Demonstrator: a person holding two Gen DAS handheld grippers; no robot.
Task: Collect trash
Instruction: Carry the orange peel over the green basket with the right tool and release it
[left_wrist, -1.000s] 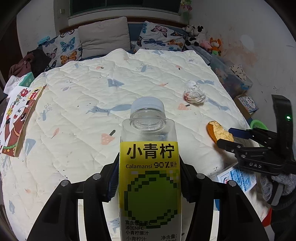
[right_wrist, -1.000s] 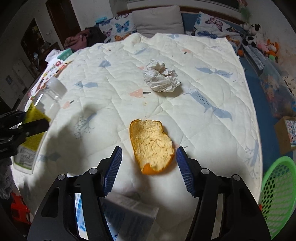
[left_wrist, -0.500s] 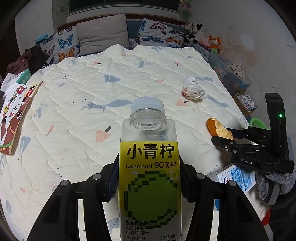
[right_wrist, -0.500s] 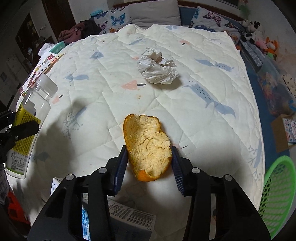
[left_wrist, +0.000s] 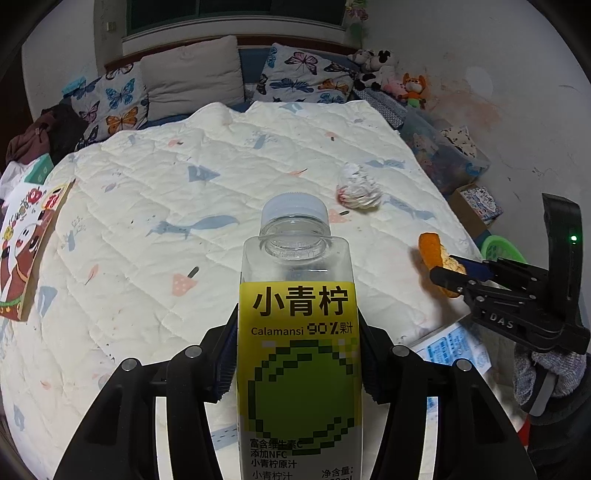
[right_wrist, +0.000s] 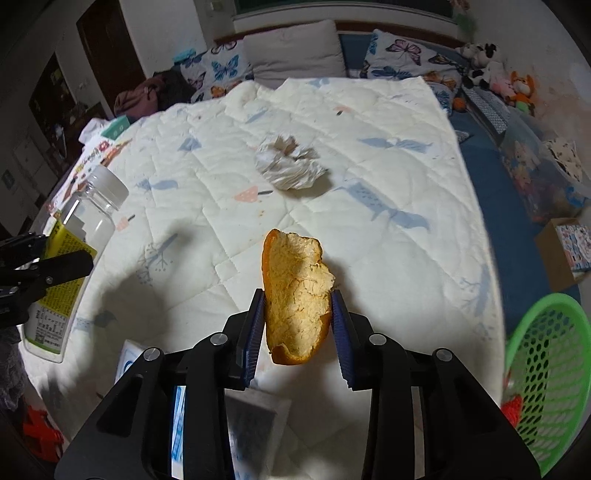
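A clear bottle (left_wrist: 297, 369) with a yellow-green label and white cap stands upright between the pads of my left gripper (left_wrist: 297, 332), which is shut on it above the white quilt (left_wrist: 147, 258). My right gripper (right_wrist: 298, 310) is closing tight on a piece of orange peel (right_wrist: 295, 280); both blue pads press its sides and the peel hangs clear of the quilt. The left wrist view shows that peel (left_wrist: 428, 247) at the right gripper's tips. A crumpled tissue ball (right_wrist: 290, 166) lies farther up the bed.
A green mesh basket (right_wrist: 546, 369) stands on the floor right of the bed. A blue-printed carton (left_wrist: 450, 347) lies at the near bed edge. A picture book (left_wrist: 26, 240) rests at the left edge, pillows at the head, boxes and bins along the right wall.
The right gripper's jaws closed around the orange peel and lifted it off the quilt, tilting it upright. The left gripper kept its hold on the bottle.
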